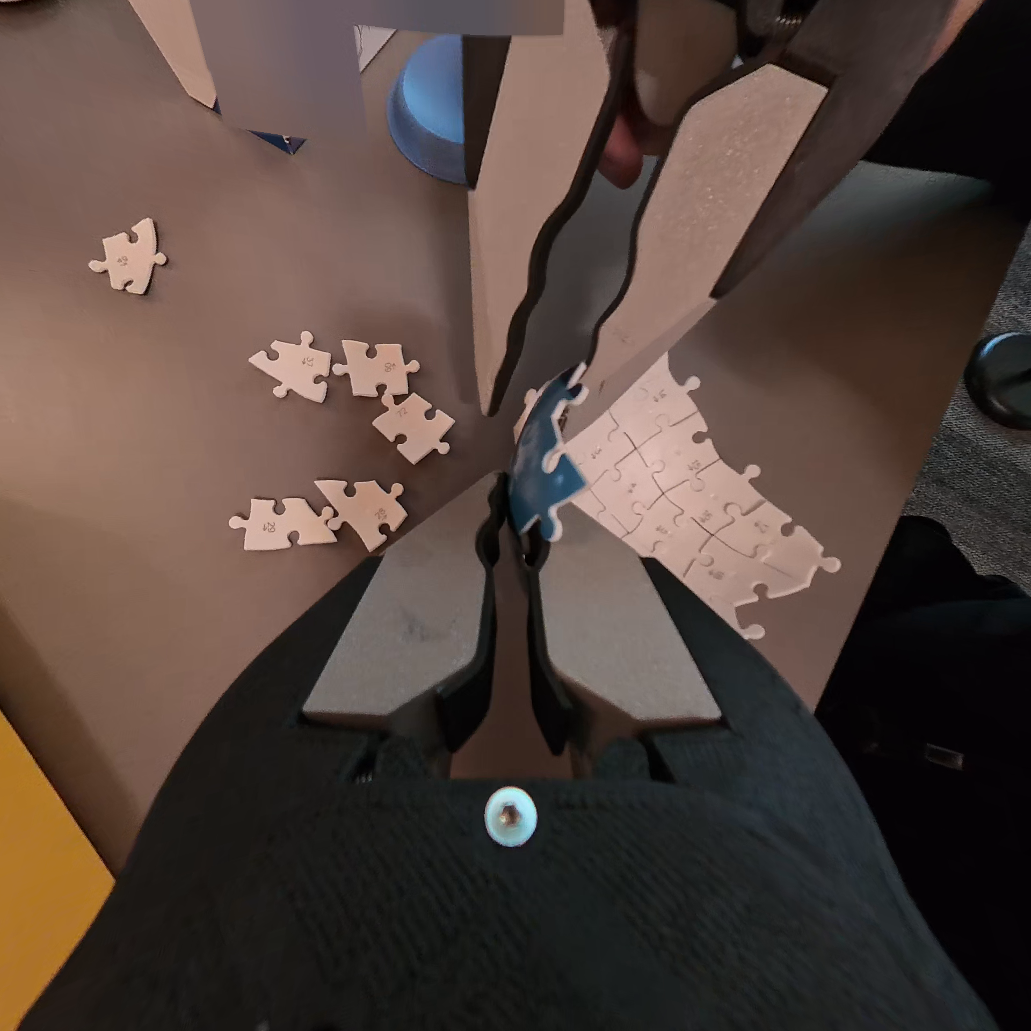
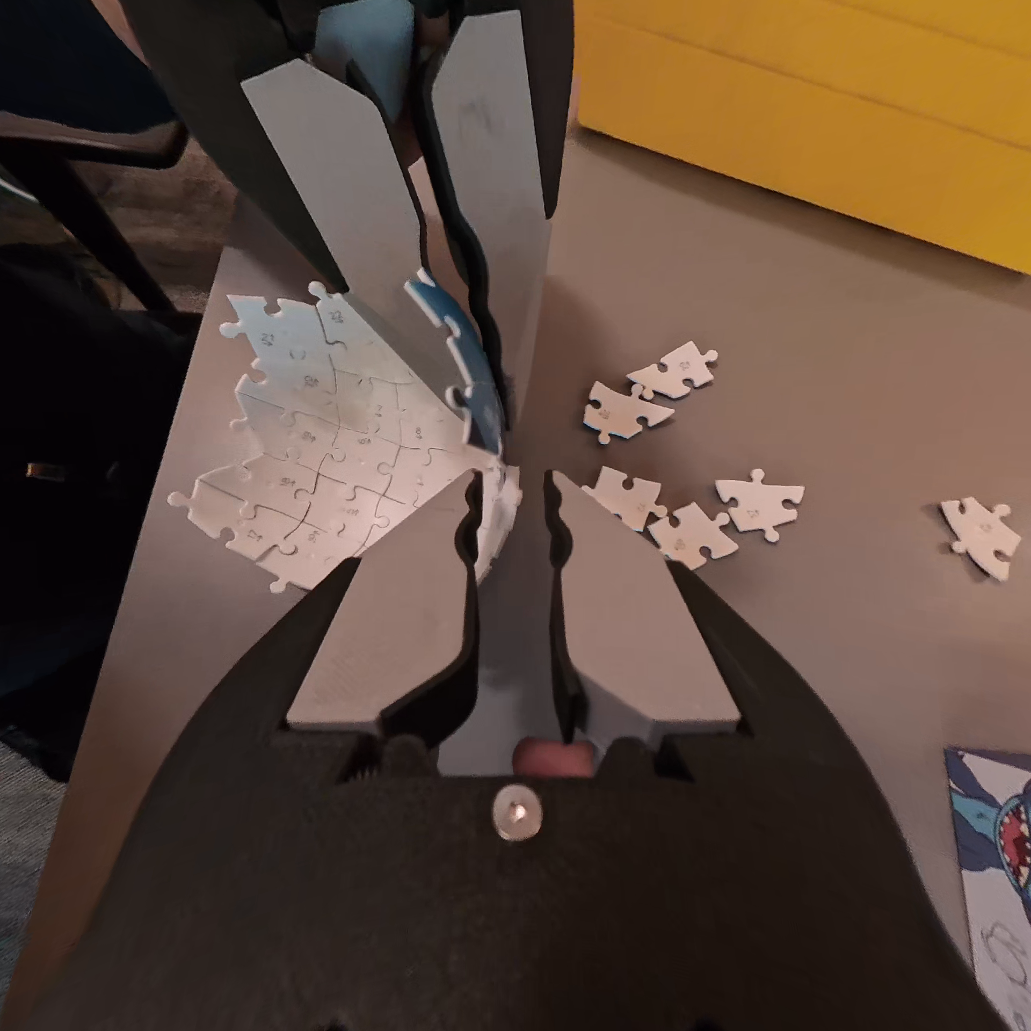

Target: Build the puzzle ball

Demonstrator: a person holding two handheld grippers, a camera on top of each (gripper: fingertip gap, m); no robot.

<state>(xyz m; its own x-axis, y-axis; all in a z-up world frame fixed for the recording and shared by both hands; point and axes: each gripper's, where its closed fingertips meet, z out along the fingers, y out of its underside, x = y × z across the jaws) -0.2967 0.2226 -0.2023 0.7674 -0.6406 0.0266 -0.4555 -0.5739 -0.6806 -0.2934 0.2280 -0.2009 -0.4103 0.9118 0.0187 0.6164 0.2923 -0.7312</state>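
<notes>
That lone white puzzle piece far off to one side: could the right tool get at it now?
Probably yes. The right tool stands open and holds nothing, and the lone piece lies flat on bare table, with nothing over it.

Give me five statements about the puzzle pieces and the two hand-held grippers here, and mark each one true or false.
1. The left hand-held gripper is shut on the assembled puzzle section. True.
2. The right hand-held gripper is clamped tight on a loose piece. False: its jaws stand open around the section's edge.
3. Six loose puzzle pieces lie white side up on the table. True.
4. The assembled section is red on its printed side. False: it shows blue.
5. A yellow surface lies beyond the table's edge. True.
</notes>
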